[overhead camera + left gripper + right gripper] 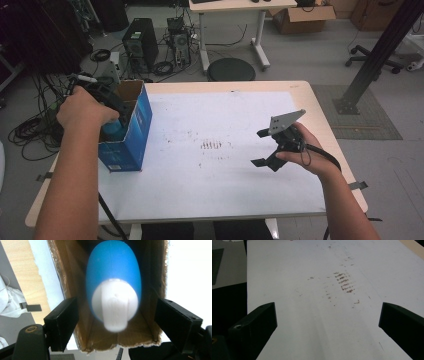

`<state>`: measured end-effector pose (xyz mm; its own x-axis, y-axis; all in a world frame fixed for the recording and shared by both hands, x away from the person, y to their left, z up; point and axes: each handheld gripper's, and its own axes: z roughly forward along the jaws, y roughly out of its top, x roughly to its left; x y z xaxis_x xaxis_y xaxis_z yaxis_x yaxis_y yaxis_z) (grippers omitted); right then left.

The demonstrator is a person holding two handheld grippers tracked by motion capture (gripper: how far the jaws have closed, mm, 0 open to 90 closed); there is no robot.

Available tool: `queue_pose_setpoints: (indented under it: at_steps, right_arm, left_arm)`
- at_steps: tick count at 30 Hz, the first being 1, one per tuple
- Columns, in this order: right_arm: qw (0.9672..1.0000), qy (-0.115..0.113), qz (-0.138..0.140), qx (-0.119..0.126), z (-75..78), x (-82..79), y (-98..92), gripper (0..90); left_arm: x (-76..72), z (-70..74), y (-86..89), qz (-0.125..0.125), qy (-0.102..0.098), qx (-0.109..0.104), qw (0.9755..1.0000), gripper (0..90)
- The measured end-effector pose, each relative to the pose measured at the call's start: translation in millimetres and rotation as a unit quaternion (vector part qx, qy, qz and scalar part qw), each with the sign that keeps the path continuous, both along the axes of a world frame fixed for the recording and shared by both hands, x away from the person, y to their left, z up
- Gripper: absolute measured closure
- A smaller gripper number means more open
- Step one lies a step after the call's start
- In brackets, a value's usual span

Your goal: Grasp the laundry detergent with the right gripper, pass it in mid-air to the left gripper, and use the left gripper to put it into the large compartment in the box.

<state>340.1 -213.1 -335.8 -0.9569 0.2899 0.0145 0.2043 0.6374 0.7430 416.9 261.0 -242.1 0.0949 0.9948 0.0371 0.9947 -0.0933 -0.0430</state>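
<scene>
The blue bottle [113, 272] with its white cap [115, 305] is blurred in the left gripper view; the box [131, 131] hides most of it in the high view.

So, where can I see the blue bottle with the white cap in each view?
High view: blue bottle at left, inside the blue carton.
Left gripper view: bottle at centre, in the carton's brown interior.
Right gripper view: no bottle there.
Shared landmark: white table sheet.

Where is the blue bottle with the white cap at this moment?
The blue bottle stands inside the open blue cardboard box at the table's left edge in the high view, directly below the left gripper, whose open jaws flank it without touching.
</scene>
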Motion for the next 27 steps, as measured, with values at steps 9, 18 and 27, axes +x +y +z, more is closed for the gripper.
queue_pose_setpoints:
  at_steps: [9,18,27]
  right_arm:
    - [1.0000,-0.006,0.005,0.000,7.3,-2.5,0.6,1.8]
    - [0.9999,-0.012,0.011,0.002,16.7,-6.7,2.5,1.8]
    - [0.9997,-0.020,0.017,-0.003,26.2,-11.3,4.3,1.9]
  left_arm:
    - [-6.7,17.3,-7.8,-0.010,-0.008,0.010,0.9999,13.7]
    - [-13.2,45.5,-30.1,-0.050,-0.022,0.024,0.9982,9.6]
    - [-19.8,62.2,-58.6,-0.096,-0.017,0.027,0.9949,2.2]
